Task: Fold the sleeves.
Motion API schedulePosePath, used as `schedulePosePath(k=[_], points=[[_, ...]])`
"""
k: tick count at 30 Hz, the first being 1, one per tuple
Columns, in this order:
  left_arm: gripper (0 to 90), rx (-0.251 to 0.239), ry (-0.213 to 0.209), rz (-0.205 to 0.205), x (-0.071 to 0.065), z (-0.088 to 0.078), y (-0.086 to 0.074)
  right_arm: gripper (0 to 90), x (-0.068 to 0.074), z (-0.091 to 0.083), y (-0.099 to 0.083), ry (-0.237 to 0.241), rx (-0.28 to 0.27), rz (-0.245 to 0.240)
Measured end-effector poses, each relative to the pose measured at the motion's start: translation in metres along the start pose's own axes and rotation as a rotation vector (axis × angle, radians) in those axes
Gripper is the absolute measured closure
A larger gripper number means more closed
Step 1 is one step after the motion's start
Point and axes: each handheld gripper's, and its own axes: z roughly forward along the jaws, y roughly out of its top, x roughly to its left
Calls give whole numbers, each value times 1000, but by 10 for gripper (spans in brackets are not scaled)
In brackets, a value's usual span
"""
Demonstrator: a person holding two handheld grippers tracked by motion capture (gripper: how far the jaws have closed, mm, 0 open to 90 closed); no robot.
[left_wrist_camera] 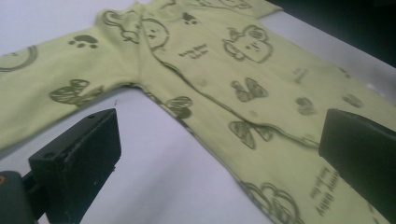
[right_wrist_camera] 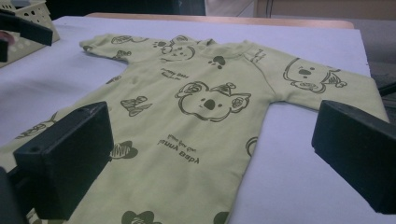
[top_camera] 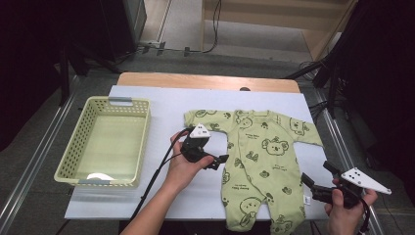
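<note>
A light green baby romper [top_camera: 259,156] printed with dark koalas and paws lies flat on the white table cover, neck toward the far edge and both sleeves spread. My left gripper [top_camera: 217,149] hovers just left of the romper's body, below its left sleeve, jaws wide apart and empty. Its own view looks along the jaws [left_wrist_camera: 219,149] at the romper [left_wrist_camera: 233,70] and bare cover. My right gripper [top_camera: 320,175] sits off the romper's lower right side, open and empty. Between its jaws [right_wrist_camera: 210,158] the romper [right_wrist_camera: 196,116] shows, lying ahead.
A pale green slotted basket [top_camera: 73,147] stands at the table's left, with something white in its near corner. The white cover [top_camera: 161,103] leaves a strip of wooden tabletop [top_camera: 205,80] bare at the far edge. Cables trail from both grippers toward the person.
</note>
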Motion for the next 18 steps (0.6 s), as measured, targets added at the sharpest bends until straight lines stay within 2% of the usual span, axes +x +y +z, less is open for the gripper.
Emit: schedulePosePath(k=[2,4,8,11,14,16,18], points=[[0,16,39,-28,6,4,4,0,-1,0,0,2,-2,4],[0,1,55,-38,12,6,8,0,-1,0,0,4,-1,2],[24,1,87,-37,23,12,17,0,-2,1,-1,11,2,8],[29,16,96,-33,35,19,24,0,-2,1,-1,11,4,0],[144,32,115,-46,47,24,28,0,-1,1,-1,13,6,4],[160,46,136,-48,55,29,30,0,-1,2,-1,15,10,5],[229,60,164,-50,64,33,32,0,-2,3,-2,17,8,0]])
